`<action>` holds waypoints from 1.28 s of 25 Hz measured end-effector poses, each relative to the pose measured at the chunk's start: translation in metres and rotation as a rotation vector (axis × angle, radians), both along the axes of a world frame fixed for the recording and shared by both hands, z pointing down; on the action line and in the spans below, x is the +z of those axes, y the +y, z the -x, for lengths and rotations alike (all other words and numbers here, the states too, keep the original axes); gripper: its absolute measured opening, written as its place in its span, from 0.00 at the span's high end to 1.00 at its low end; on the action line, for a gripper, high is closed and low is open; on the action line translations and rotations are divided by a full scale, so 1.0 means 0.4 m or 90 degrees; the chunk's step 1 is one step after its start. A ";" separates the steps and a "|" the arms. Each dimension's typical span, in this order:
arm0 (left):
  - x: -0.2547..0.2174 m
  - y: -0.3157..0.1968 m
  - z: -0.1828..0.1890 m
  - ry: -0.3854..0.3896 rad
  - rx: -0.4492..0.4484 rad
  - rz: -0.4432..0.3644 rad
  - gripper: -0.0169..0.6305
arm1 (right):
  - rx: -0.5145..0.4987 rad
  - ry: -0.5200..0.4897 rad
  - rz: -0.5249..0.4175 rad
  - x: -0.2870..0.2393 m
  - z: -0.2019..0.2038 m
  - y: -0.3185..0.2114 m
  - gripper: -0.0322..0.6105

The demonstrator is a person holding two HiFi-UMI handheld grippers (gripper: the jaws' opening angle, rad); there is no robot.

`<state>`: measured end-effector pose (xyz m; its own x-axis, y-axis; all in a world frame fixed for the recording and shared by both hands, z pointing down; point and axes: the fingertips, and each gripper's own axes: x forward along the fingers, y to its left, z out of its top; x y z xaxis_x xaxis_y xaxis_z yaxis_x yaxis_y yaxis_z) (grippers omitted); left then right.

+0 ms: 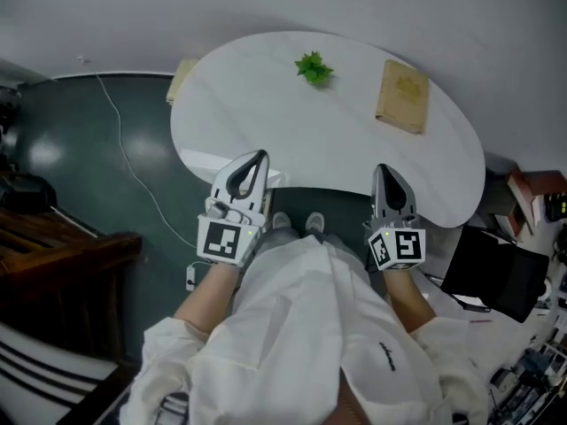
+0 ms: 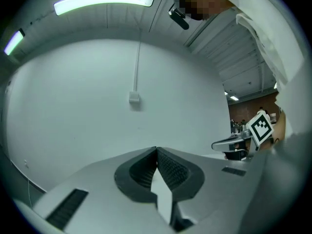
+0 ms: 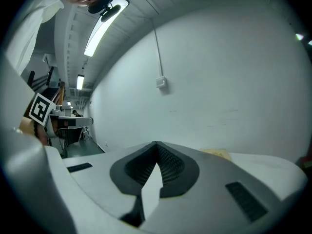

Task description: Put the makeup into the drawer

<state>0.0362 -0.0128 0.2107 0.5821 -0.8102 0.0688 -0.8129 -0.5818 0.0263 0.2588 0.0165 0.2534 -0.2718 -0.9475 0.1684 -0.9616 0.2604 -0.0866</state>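
Observation:
My left gripper [image 1: 260,156] is held up in front of the person's body, at the near edge of a white oval table [image 1: 266,104]. Its jaws are shut with nothing between them, and the left gripper view shows the ribbed pads [image 2: 168,165] meeting at the tip. My right gripper [image 1: 383,169] is level beside it, also shut and empty, its tips [image 3: 156,144] touching. Both point level at a plain grey wall [image 2: 97,106]. I can make out no makeup item and no drawer in any view.
A small green plant [image 1: 314,66] and a flat tan object [image 1: 403,96] lie on the far part of the table. A white cable [image 1: 133,171] runs over the dark floor at left. Dark wooden furniture [image 1: 62,246] stands at left, and a black case [image 1: 496,268] at right.

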 end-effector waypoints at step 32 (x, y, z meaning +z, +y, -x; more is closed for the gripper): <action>-0.131 -0.060 0.040 0.004 -0.034 -0.039 0.93 | 0.091 0.000 -0.065 -0.137 -0.163 0.002 0.92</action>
